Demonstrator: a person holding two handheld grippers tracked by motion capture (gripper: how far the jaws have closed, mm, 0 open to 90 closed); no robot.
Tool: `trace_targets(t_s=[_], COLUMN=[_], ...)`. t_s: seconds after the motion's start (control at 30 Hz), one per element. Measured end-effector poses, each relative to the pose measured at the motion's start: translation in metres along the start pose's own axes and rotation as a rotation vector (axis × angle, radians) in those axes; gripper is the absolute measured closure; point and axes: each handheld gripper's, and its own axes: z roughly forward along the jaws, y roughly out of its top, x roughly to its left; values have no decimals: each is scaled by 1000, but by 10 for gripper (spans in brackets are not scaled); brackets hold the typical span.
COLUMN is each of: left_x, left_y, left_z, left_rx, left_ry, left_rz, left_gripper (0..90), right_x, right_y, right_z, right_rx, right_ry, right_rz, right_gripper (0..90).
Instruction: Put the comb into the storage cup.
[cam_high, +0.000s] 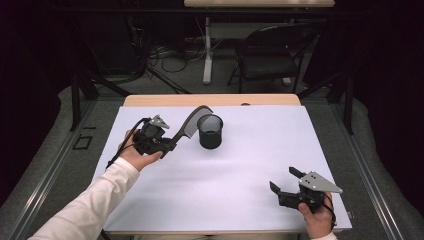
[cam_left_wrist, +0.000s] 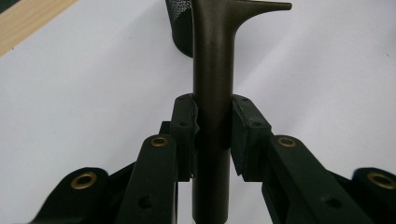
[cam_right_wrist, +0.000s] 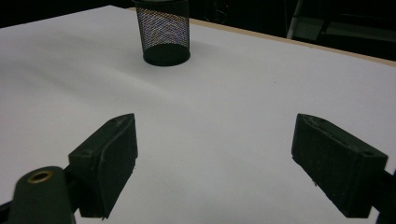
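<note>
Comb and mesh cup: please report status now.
Left gripper shut on comb, comb head beside mesh cup rim. Right gripper open, empty, apart. White mat between: no obstacle.

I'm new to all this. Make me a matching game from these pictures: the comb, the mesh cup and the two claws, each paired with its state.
1. comb
2. mesh cup
3. left claw
4. right claw

a. open, nothing between its jaws
b. standing upright on the white sheet
c. clamped by its handle
d. shut on the handle

Pairs: 1-c, 2-b, 3-d, 4-a
</note>
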Motion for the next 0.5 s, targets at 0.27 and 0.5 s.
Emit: trace_targets(t_s=[0.27, 0.5], left_x=[-4, -8], left_y=[3, 5], left_z=[0, 2], left_rx=[-55, -99], left_ry=[8, 6], left_rz=[-2, -11], left_gripper=[730, 730], right_x=[1, 0], right_y=[0, 0], right_z=[1, 1], right_rx=[3, 3], right_ry=[-2, -6], right_rz=[-8, -5], right_gripper=[142, 142])
